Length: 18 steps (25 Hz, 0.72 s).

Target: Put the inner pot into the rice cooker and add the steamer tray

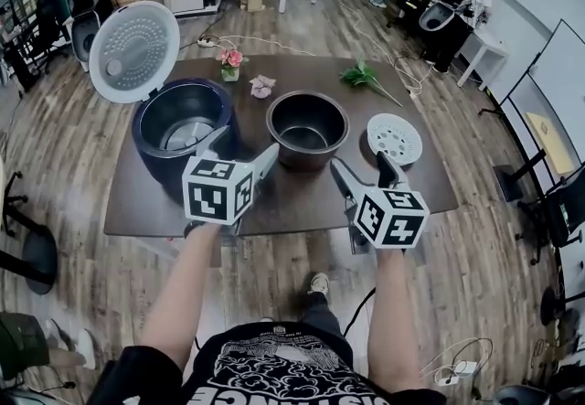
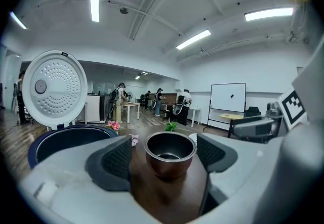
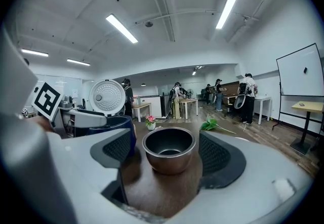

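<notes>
The dark metal inner pot (image 1: 307,127) stands upright on the brown table (image 1: 274,202), between the cooker and the tray. The navy rice cooker (image 1: 184,131) sits to its left with its white lid (image 1: 134,51) raised. The white perforated steamer tray (image 1: 394,138) lies flat to the pot's right. My left gripper (image 1: 249,152) is open, short of the pot's near left side. My right gripper (image 1: 361,170) is open, near the pot's right front. Both gripper views frame the inner pot (image 2: 170,153) (image 3: 169,149) between empty jaws, with the cooker (image 2: 66,139) (image 3: 109,126) at the left.
A small pink flower pot (image 1: 230,62), a pale folded object (image 1: 262,86) and a green leafy sprig (image 1: 366,77) lie along the table's far side. Chairs, tables and people stand in the room beyond. A whiteboard (image 2: 228,97) is at the right.
</notes>
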Tool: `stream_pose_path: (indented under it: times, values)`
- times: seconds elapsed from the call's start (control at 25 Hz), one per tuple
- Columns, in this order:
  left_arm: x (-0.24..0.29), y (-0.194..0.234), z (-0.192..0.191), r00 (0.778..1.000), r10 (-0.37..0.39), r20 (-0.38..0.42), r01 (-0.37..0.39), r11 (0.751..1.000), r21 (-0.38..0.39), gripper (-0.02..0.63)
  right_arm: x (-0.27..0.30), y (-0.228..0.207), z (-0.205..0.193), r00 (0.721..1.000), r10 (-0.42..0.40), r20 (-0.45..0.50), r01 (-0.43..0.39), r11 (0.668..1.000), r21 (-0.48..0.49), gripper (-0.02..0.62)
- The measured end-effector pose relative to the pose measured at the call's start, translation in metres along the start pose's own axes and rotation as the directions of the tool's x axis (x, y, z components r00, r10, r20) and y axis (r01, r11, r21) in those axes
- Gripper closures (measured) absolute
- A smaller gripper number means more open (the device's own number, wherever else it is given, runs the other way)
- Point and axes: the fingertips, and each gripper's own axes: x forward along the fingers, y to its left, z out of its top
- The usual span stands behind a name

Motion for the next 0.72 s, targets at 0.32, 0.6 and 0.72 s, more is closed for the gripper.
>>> stream_pose_path:
  times: [0.32, 0.6, 0.72]
  values:
    - [0.051, 0.002, 0.009, 1.000, 0.028, -0.007, -0.028, 1.000, -0.008, 0.204, 0.045, -0.038, 0.009, 0.999, 0.032, -0.017, -0.032, 0.999, -0.004, 0.186]
    - [0.091, 0.015, 0.011, 0.998, 0.063, -0.030, -0.064, 0.998, -0.029, 0.204, 0.092, -0.060, 0.016, 0.996, 0.073, -0.046, -0.074, 0.997, -0.006, 0.186]
    - [0.105, 0.021, 0.009, 0.996, 0.084, -0.043, -0.086, 0.995, -0.043, 0.203, 0.113, -0.064, 0.013, 0.992, 0.103, -0.071, -0.103, 0.995, -0.004, 0.187]
